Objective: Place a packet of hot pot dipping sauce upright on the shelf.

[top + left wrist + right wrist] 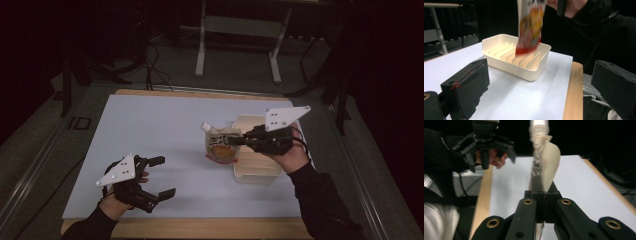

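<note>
At the right side of the table [150, 125], the right gripper [239, 140] is clamped on a spouted food pouch [220, 145], its jaws pressed together on the pouch's edge (the right gripper view shows the two black jaws closed flat against each other with the pouch [547, 162] pinched between them and its white spout uppermost). Seen from the high view, the pouch sits just beside the left wall of a cream ribbed tray [255, 167], with its white cap pointing toward the far left. Seen from the left gripper view, the pouch [530, 27] hangs upright, printed in yellow and red, its red lower edge over the near interior of the tray [499, 45]; whether it touches the ribs cannot be told, since the pouch is blurred. The left gripper [159, 176] is held near the table's front left corner, well apart from the tray, with its jaws spread wide and nothing between them; its pads [471, 85] frame the tray in its own view. A light wooden edge [574, 95] borders the pale table surface.
</note>
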`<state>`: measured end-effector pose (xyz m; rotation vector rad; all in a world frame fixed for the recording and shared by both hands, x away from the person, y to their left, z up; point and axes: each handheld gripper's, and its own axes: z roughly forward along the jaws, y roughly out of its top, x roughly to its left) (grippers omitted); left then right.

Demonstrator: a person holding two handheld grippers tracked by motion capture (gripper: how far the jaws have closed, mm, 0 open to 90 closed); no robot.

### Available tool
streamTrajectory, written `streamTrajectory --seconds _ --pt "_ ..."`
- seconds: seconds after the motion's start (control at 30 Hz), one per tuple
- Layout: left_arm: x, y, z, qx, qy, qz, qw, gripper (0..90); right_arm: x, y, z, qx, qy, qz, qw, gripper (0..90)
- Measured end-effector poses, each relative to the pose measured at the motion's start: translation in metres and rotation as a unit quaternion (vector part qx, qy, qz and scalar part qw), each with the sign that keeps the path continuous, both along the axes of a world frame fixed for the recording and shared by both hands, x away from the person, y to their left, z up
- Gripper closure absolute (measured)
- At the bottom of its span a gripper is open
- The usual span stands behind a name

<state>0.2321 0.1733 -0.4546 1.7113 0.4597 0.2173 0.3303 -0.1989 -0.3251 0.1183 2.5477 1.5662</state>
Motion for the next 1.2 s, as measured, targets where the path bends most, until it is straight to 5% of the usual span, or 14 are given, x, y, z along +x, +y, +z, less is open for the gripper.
streamTrajectory --seconds 0.27,0.57,0.63,1.07,1.2 --pt "0.006 -0.008 -0.026 0.026 0.023 -0.015 0.9993 2.1 0.017 -0.032 0.007 -0.043 -0.011 -0.033 0.9985 89.8" --pt "0.008 -0.008 -0.032 0.031 0.029 -0.016 0.999 2.1 0.035 -0.053 -0.021 -0.074 0.013 -0.054 0.9957 89.8" --pt "0.007 -0.009 -0.032 0.046 0.026 -0.014 0.9985 2.1 0.038 -0.054 -0.025 -0.083 0.013 -0.059 0.9948 89.9" --pt "0.01 -0.005 -0.034 0.031 0.043 -0.004 0.9986 2.1 0.06 -0.046 -0.054 -0.12 0.027 -0.063 0.9904 89.7" --pt "0.009 -0.005 -0.035 0.028 0.042 -0.007 0.9987 2.1 0.063 -0.043 -0.062 -0.107 0.038 -0.059 0.9918 89.6"
